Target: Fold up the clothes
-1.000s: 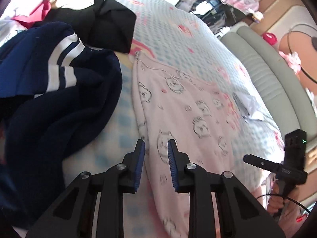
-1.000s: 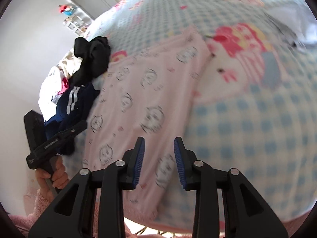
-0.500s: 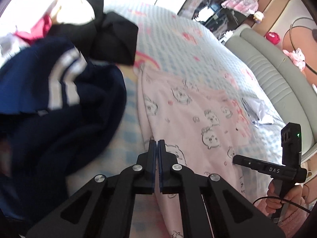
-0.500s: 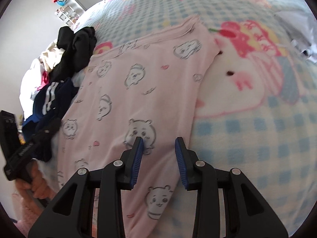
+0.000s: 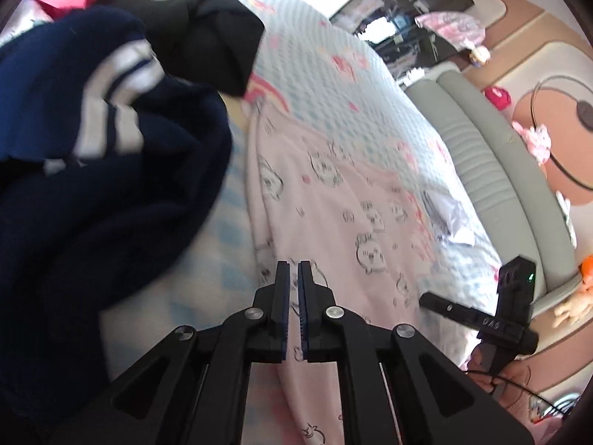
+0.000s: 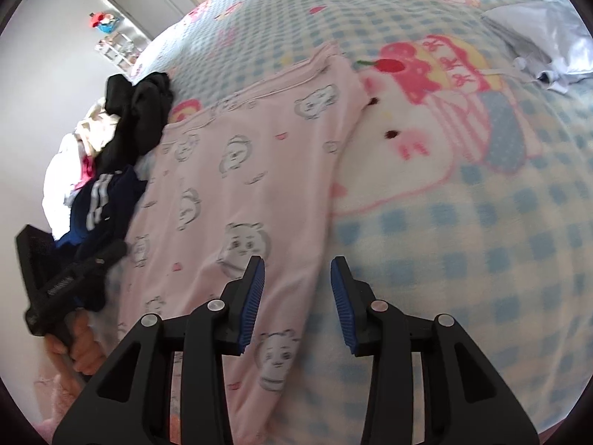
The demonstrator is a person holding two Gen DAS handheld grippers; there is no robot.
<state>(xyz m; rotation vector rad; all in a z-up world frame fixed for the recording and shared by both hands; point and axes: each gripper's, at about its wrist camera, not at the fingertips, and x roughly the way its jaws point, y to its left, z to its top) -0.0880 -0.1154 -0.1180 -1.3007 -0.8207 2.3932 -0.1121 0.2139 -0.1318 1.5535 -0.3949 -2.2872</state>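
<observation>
- your left gripper [image 5: 293, 309] sits low over the near left edge of the pink garment [image 5: 355, 222]; its fingers [image 5: 282, 296] are drawn in to a narrow slit, and you cannot tell from the view whether any cloth is caught between them.
- your right gripper [image 6: 297, 304] hovers over the near right edge of the same pink garment [image 6: 244, 193]; its fingers [image 6: 254, 296] stand wide apart, with the garment's side edge running between them and nothing gripped.
- the pink garment, printed with small cartoon animal faces, lies spread flat on the bed [image 6: 463, 241], running lengthwise away from you, with its near end at the near edge of the bed.
- the bed is covered by a blue-and-white checked blanket with pink cartoon prints.
- a navy garment with white stripes [image 5: 111, 148] lies crumpled just to the left of the pink garment, with a strip of blanket between them in the left wrist view.
- a black garment [image 5: 218, 37] lies beyond the navy one, its lower corner near the far left corner of the pink garment.
- white and pink laundry [image 6: 79, 155] is piled farther left, behind the dark garments.
- a crumpled pale item [image 6: 548, 48] lies on the blanket, well apart from the pink garment on its right.
- in the right wrist view, a hand [image 6: 79, 348] holds the left gripper's handle at the lower left.
</observation>
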